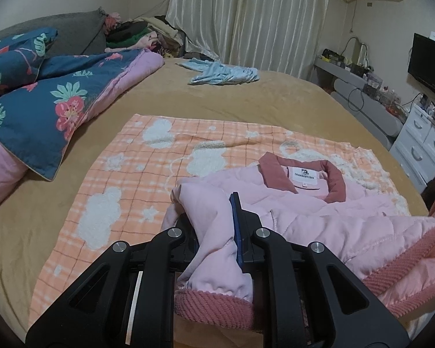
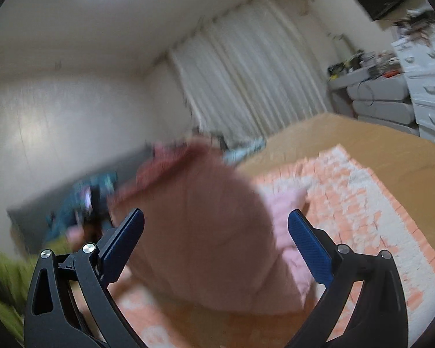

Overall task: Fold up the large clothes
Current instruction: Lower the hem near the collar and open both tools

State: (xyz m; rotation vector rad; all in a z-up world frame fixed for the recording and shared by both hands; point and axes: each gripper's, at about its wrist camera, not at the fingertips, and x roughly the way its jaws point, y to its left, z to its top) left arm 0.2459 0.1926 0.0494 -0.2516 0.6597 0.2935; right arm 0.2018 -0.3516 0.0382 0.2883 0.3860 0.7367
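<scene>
Pinching a sleeve of the pink jacket [image 1: 319,217], the left gripper [image 1: 214,226] has its jaws clamped on the pale quilted fabric just above the ribbed, darker pink cuff [image 1: 214,304]. The jacket lies on an orange checked blanket [image 1: 124,179] with fluffy white shapes, spread over the tan bed [image 1: 275,101]. Its dusty-red collar [image 1: 304,174] is open, showing a white label. The padding looks soft and puffy, with stitched seams. In the right wrist view the right gripper [image 2: 216,243] stands wide, blue-padded fingers [image 2: 310,249] apart and gripping nothing, with a blurred pink mass of the jacket beyond them over the blanket.
</scene>
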